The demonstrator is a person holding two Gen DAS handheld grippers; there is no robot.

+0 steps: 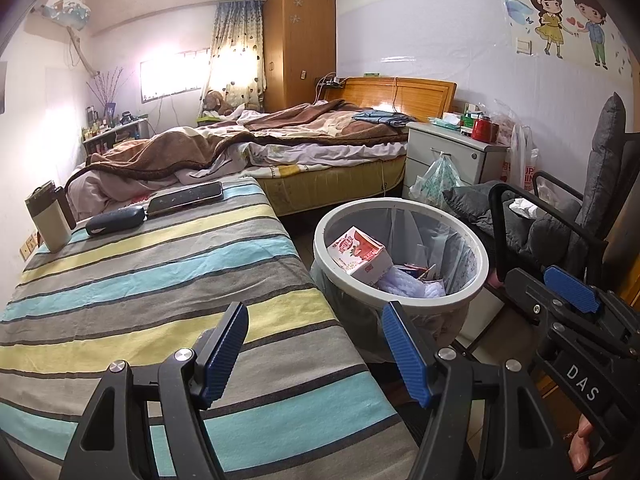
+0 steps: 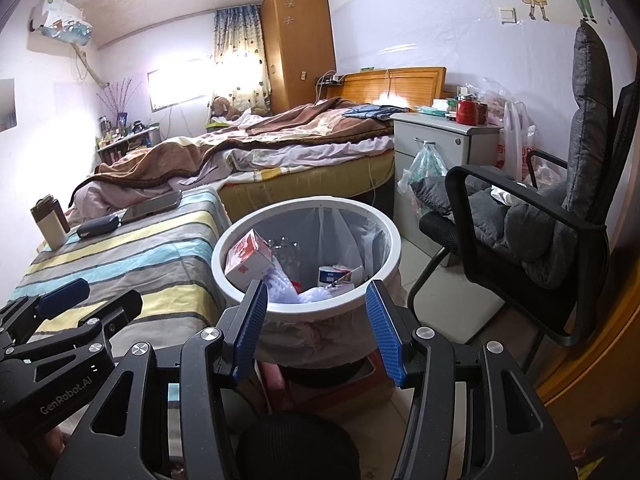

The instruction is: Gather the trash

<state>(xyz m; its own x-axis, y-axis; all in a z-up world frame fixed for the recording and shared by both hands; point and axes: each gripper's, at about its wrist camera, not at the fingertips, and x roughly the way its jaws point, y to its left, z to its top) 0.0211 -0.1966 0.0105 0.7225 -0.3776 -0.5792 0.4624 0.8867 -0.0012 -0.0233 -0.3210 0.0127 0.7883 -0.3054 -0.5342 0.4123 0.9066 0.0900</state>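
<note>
Right wrist: right tongs (image 2: 316,320) agape, empty; left tongs (image 1: 314,340) likewise.

The left gripper (image 1: 314,350) and right gripper (image 2: 316,326) share one build: black angular frames with triangular cut-outs, silver round screw heads at the pivots, and ribbed blue fingers (image 1: 404,352). White lettering marks the housings ("DAS" at 4 o'clock, "GenRobot.AI" at 8 o'clock).

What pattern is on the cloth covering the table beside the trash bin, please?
The tablecloth has grey, light blue and pale yellow stripes, seen best in the left wrist view.
</note>
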